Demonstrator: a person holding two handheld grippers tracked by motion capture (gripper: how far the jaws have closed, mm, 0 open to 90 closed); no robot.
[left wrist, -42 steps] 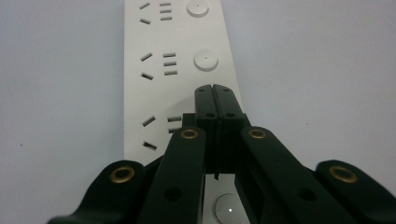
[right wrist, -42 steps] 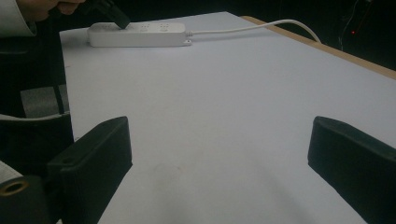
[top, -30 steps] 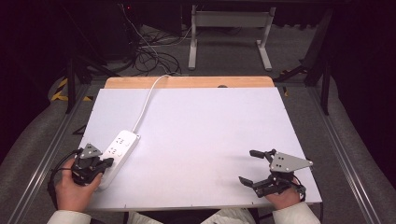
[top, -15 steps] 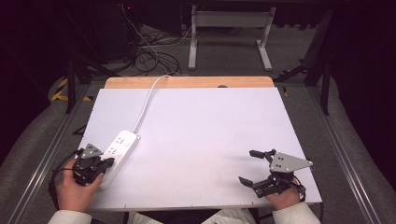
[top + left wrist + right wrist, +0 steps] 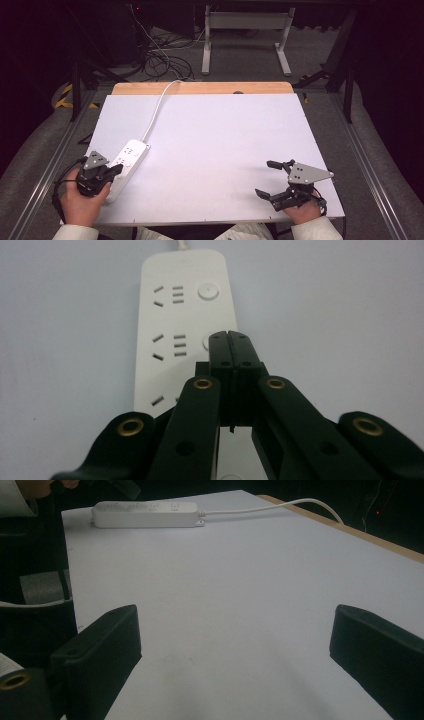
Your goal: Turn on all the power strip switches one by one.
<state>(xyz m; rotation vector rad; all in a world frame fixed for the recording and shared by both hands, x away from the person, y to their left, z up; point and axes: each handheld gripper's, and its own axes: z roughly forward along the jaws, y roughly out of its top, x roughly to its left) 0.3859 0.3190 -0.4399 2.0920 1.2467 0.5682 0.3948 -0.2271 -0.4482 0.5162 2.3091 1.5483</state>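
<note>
Dark room, cables on the floor behind, and a white table (image 5: 215,150) w/ a wooden strip along its far edge.

Left gripper (image 5: 231,337): jaws pressed flat together, nothing between them, tips poised over the middle round button of the power strip (image 5: 185,315). From the left gripper view the closed tip partly covers that button; can't tell if it's touching or just above. Looks like the step in hand is pressing a switch on the strip w/ the closed tip used as a poker. Next move, I'd say: push straight down on the button, keep it centred so the tip doesn't slide off onto the sockets beside it, and don't shove the strip along the table.

Strip lies at the table's front left, just beside the left gripper (image 5: 95,172) in the high view, long axis running away from the person, its white cord (image 5: 160,102) trailing off over the far edge.

Left hand (image 5: 82,202) wraps the gripper body from behind, forearm coming in from the bottom edge, gripper angled fwd and down toward the strip.

Right gripper (image 5: 282,180) sits well apart at the front right, jaws spread wide, empty, resting low near the table edge. Right hand (image 5: 302,210) is behind it, pointing toward the left side. It seems idle.
</note>
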